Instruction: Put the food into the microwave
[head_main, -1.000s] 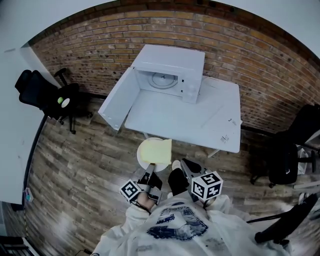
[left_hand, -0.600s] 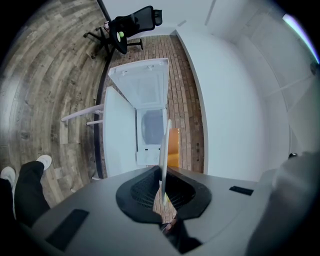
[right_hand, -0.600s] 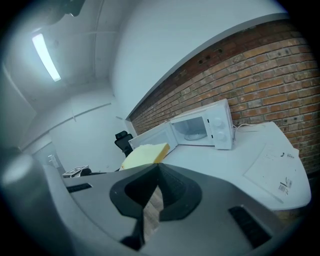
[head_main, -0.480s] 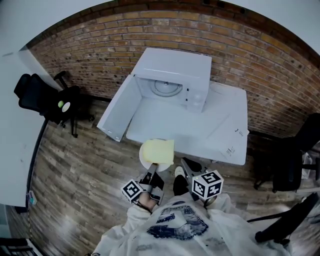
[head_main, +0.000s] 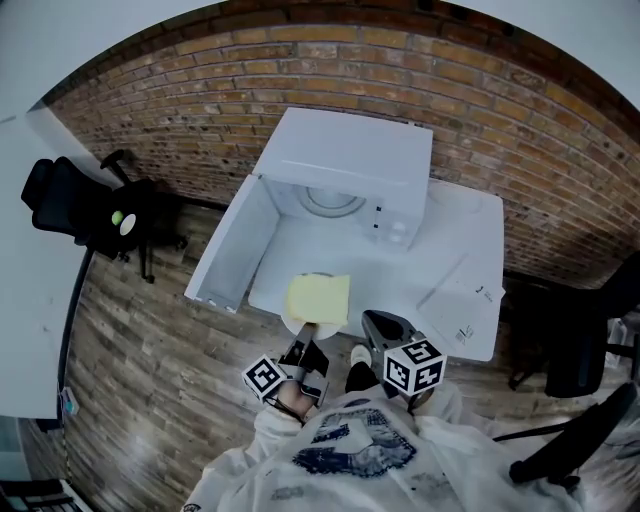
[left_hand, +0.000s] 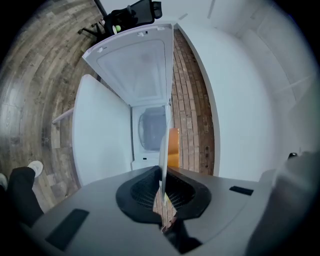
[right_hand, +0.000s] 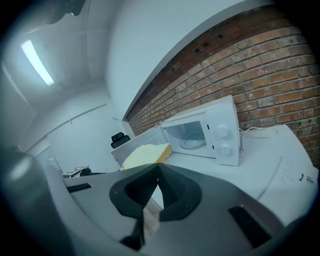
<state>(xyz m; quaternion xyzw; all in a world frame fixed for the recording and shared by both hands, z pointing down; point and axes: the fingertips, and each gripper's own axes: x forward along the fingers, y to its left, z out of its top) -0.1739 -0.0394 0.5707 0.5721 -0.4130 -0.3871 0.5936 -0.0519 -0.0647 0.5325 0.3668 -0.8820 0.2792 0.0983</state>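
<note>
Over the near edge of the white bench (head_main: 455, 250), my left claw (head_main: 305, 340) is clamped narrow on the rim of a white plate (head_main: 323, 326). In the left gripper view that plate runs edge-on between the jaws. A yellow slab of food (head_main: 319, 298) lies on the plate, which I hold roughly level. It faces the microwave (head_main: 350, 160), but is not inside it. The microwave stands at the back of the bench against the brick wall (head_main: 500, 110). Its door (head_main: 228, 255) is swung fully open to the left, and the glass turntable (head_main: 325, 200) shows within. My right claw (right_hand: 158, 167) sits just beside the plate, jaws pressed together at the tips with nothing between them.
</note>
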